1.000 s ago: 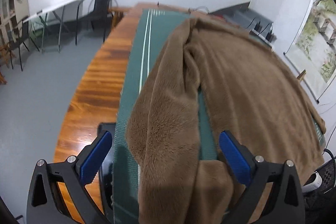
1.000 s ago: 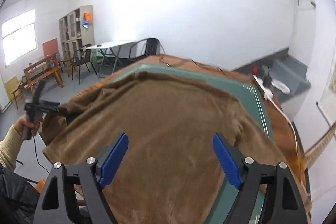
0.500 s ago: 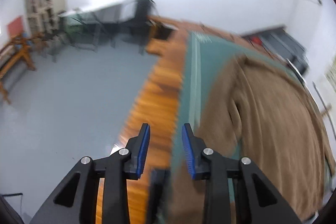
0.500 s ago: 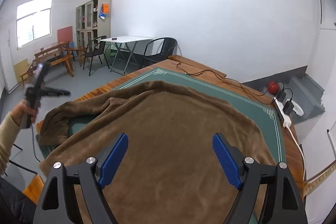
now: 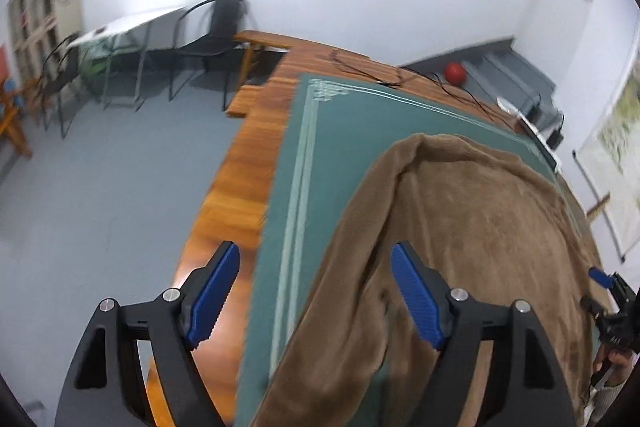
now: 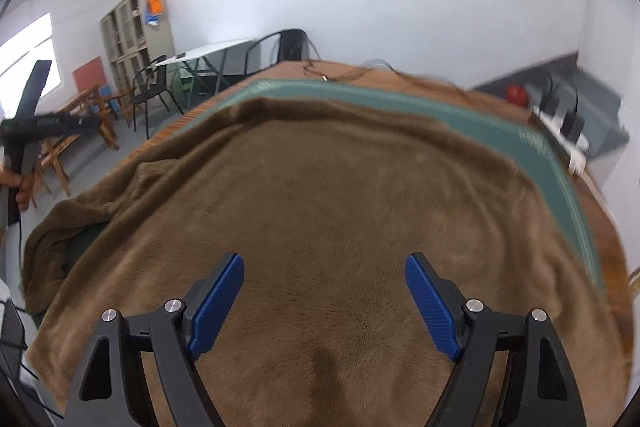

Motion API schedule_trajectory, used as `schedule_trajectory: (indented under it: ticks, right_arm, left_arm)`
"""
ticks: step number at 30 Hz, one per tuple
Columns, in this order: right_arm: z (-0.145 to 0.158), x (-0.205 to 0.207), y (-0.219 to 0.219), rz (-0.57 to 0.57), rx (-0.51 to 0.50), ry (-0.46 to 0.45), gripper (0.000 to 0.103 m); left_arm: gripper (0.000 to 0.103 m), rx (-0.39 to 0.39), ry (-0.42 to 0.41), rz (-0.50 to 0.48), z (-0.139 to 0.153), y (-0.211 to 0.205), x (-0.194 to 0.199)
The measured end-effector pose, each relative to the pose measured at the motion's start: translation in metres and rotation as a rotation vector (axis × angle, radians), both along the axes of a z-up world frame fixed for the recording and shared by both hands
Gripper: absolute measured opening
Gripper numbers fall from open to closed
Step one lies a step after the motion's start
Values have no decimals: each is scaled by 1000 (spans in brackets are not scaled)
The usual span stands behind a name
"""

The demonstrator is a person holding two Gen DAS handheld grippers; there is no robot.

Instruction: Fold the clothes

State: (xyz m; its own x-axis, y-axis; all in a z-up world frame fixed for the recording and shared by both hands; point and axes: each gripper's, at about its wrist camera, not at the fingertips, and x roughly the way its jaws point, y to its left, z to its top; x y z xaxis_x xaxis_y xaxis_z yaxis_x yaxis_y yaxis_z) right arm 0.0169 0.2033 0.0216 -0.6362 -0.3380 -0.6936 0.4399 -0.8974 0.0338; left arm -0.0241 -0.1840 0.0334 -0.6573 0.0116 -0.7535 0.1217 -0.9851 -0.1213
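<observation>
Brown fleece garment [image 6: 340,211] lies spread over the green mat [image 5: 344,131] on the wooden table [image 5: 236,179], one sleeve [image 5: 360,267] folded along its left edge. My left gripper [image 5: 316,297] hangs above that edge, over the sleeve and the mat; its jaws have just been opening again and now stand wide, with nothing between the blue pads [image 5: 416,297]. My right gripper [image 6: 324,303] sits low over the middle of the garment, jaws spread wide, gripping nothing; whether the tips brush the pile I cannot tell. In the right wrist view I see a hand [image 6: 20,183] holding the left tool at the far left, clear of the cloth.
</observation>
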Motion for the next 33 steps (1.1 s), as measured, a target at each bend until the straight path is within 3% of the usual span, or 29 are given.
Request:
schedule_trajectory:
  ticks: [6, 9, 15, 22, 23, 25, 26, 27, 30, 33]
  right_arm:
    - [-39, -10, 4, -30, 26, -22, 84]
    - [-50, -11, 10, -33, 34, -34, 84]
    - [-53, -18, 25, -61, -53, -77, 84]
    - [-55, -22, 35, -74, -101, -112, 84]
    - [-54, -21, 35, -73, -100, -112, 84]
    - [-53, -19, 34, -74, -99, -112, 84]
    - [-53, -19, 35, -75, -102, -114, 84]
    - [-54, -19, 36, -76, -105, -116, 84]
    - [-55, -20, 39, -79, -113, -121, 84]
    - [-55, -20, 40, -79, -113, -120, 84]
  left_arm:
    - [82, -71, -129, -42, -27, 21, -116]
    - [81, -34, -206, -44, -51, 18, -162]
    - [81, 147, -273, -145, -89, 23, -201]
    - [81, 123, -300, -191, -101, 45, -215]
    - [77, 123, -300, -193, -101, 46, -215]
    - [53, 158, -296, -217, -99, 50, -214]
    - [34, 179, -294, -230, -98, 52, -213]
    - [29, 186, -288, -244, -96, 56, -211]
    - [29, 130, -281, -263, -92, 67, -208]
    - [29, 157, -284, -278, -90, 70, -209]
